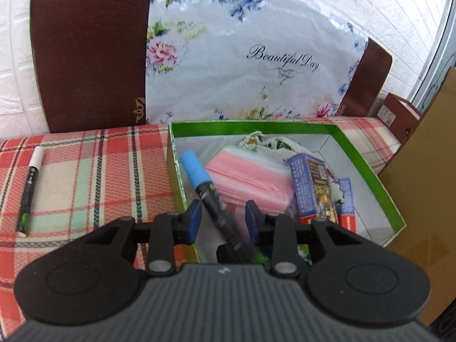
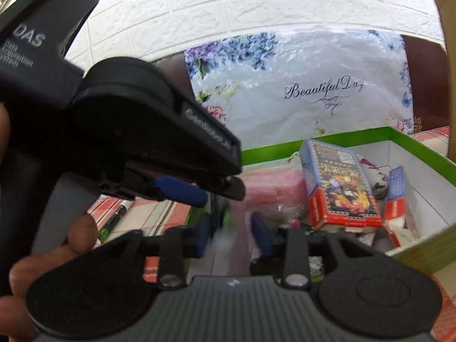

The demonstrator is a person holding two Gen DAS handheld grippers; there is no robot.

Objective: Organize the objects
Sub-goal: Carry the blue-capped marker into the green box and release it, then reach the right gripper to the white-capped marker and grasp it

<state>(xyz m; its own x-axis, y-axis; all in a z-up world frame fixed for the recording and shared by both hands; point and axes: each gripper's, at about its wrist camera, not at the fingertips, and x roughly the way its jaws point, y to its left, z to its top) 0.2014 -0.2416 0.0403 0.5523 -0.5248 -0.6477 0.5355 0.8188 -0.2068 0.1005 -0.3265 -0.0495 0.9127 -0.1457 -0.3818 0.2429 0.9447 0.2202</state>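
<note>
A green box (image 1: 250,125) stands on the plaid cloth; it also shows in the right wrist view (image 2: 421,145). My left gripper (image 1: 223,218) is open over the box's left side; a black marker with a blue cap (image 1: 211,196) lies between its fingers, not touching either pad, its cap resting inside the box. A second marker with a white cap (image 1: 30,191) lies on the cloth at the left. My right gripper (image 2: 232,235) is open over the box, with blurred shapes between its fingers. The left gripper's body (image 2: 136,131) fills the left of the right wrist view.
Inside the box are a pink plastic packet (image 1: 250,182), card boxes (image 1: 313,188) (image 2: 339,185) and a floral pouch (image 1: 273,145). A floral bag (image 1: 242,57) leans on a brown chair back (image 1: 91,51). Cardboard (image 1: 421,199) stands at the right.
</note>
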